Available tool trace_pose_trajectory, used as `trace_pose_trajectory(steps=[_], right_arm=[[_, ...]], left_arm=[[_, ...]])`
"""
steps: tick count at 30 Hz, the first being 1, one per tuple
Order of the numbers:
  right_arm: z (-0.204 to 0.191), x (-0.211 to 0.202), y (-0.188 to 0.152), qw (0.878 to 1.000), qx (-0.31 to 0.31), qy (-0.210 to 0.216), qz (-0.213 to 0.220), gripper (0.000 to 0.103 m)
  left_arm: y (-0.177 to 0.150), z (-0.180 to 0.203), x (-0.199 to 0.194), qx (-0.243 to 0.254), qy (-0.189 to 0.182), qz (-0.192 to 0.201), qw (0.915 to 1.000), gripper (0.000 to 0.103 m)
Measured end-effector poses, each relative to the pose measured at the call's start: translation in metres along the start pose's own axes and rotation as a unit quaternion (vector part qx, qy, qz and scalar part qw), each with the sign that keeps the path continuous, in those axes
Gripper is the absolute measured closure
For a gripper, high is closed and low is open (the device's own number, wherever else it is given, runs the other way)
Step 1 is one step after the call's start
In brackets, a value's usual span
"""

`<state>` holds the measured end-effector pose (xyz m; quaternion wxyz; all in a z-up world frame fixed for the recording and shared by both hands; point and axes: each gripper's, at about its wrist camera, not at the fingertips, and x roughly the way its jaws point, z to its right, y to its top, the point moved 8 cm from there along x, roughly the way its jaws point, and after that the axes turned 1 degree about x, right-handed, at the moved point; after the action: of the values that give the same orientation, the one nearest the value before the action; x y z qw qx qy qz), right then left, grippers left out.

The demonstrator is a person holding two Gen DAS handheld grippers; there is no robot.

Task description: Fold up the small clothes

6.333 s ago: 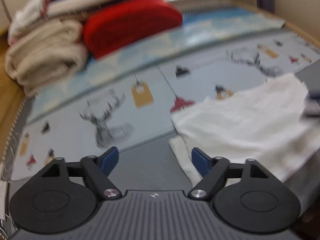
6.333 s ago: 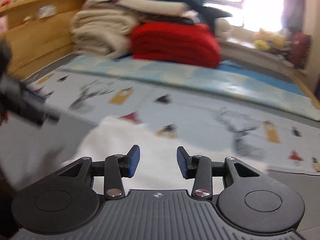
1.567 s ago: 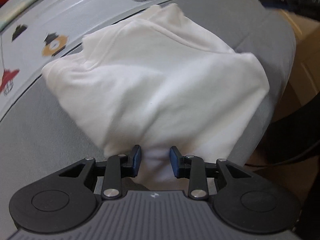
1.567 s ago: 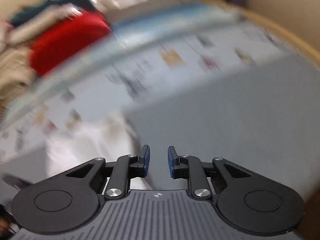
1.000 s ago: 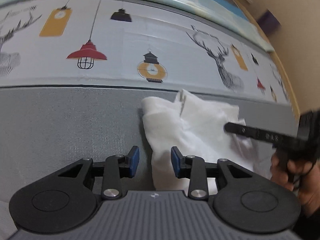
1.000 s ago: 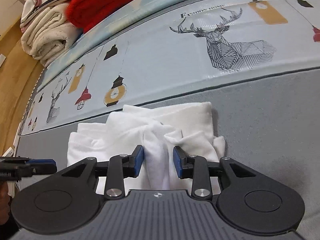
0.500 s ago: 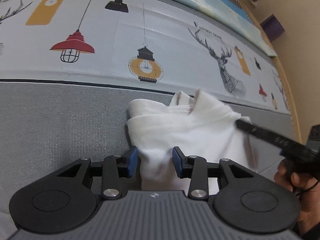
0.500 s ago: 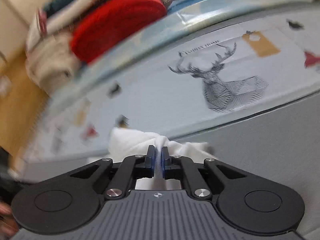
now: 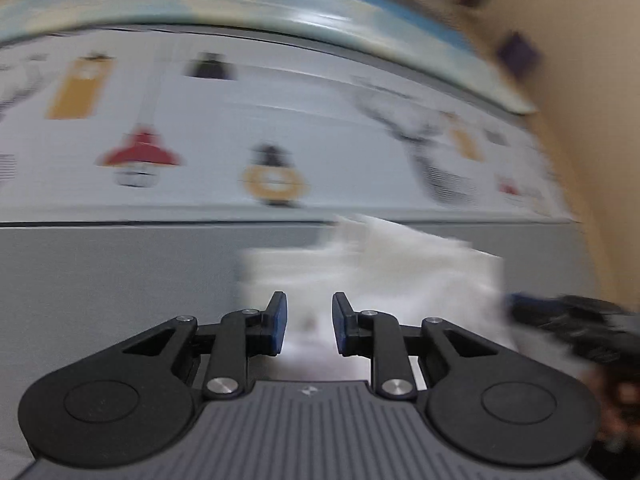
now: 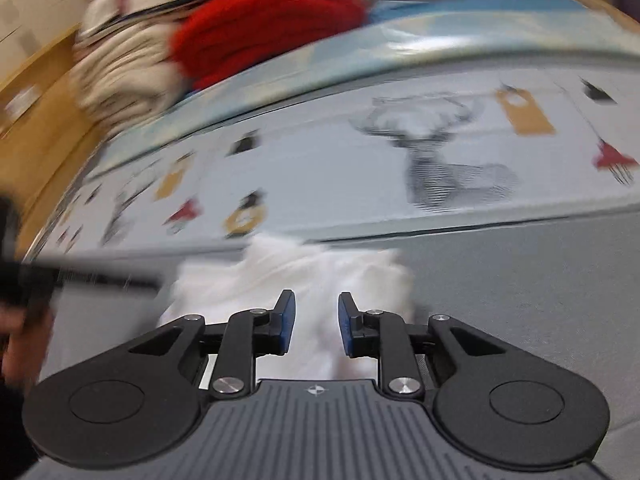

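A small white garment point(image 9: 380, 276) lies crumpled on the grey mat point(image 9: 100, 280); both views are blurred by motion. My left gripper point(image 9: 309, 312) hovers over the garment's near edge with its jaws closing; a gap still shows, white cloth behind it. In the right wrist view the same garment point(image 10: 288, 276) lies under my right gripper point(image 10: 316, 308), whose jaws are opening, and the pads do not press the cloth. The right gripper's dark fingers point(image 9: 536, 312) enter at the garment's right side. The left gripper's fingers point(image 10: 100, 276) reach in from the left.
A printed mat point(image 10: 440, 168) with deer and lamps lies beyond the grey mat. Folded red point(image 10: 272, 20) and beige blankets point(image 10: 120, 68) are stacked at the far end by a wooden frame point(image 10: 36, 92). A person's hand point(image 10: 20, 344) holds the left gripper.
The right gripper, pinched shut on a ridge of the white cloth half a second ago, has parted its jaws and lifted. The left jaws stand narrower than before. The garment looks more bunched.
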<state>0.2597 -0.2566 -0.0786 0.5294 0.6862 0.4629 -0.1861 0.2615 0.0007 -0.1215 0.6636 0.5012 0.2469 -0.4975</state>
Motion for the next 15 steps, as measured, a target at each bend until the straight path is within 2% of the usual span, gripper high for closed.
trace_pose_trajectory(steps=[2,3,5,6,7,10,11,12,13,15], right_arm=[[-0.009,-0.007,-0.015,0.999,-0.028,0.02,-0.026,0.078],[-0.01,-0.007,-0.023,0.998,-0.034,0.023,-0.044,0.078],[-0.003,-0.001,-0.049,0.993,-0.053,-0.008,-0.102,0.078],[0.006,0.004,-0.063,0.989,-0.06,-0.035,-0.127,0.079],[0.011,0.007,-0.069,0.988,-0.062,-0.045,-0.134,0.079],[0.019,0.001,-0.069,0.99,-0.045,-0.053,-0.121,0.078],[0.022,-0.005,-0.067,0.991,-0.033,-0.065,-0.11,0.078],[0.024,-0.011,-0.068,0.992,-0.024,-0.069,-0.1,0.078],[0.025,-0.019,-0.07,0.994,-0.009,-0.066,-0.089,0.078],[0.027,-0.031,-0.076,0.995,0.003,-0.055,-0.08,0.077]], left_arm=[[-0.013,0.017,0.006,0.036,-0.033,-0.034,0.9982,0.077],[-0.021,0.021,0.014,0.061,-0.024,-0.056,0.9963,0.077],[-0.038,0.015,0.035,0.104,0.034,-0.089,0.9899,0.078],[-0.04,0.013,0.041,0.112,0.054,-0.091,0.988,0.085],[-0.038,0.011,0.042,0.118,0.068,-0.083,0.9871,0.085],[-0.025,0.004,0.028,0.114,0.128,-0.041,0.9844,0.085],[-0.024,0.002,0.021,0.107,0.13,-0.036,0.9852,0.085],[-0.024,0.004,0.013,0.098,0.114,-0.032,0.9882,0.085],[-0.025,0.01,0.003,0.094,0.082,-0.03,0.9918,0.085],[-0.036,0.028,-0.012,0.115,0.021,-0.036,0.9925,0.085]])
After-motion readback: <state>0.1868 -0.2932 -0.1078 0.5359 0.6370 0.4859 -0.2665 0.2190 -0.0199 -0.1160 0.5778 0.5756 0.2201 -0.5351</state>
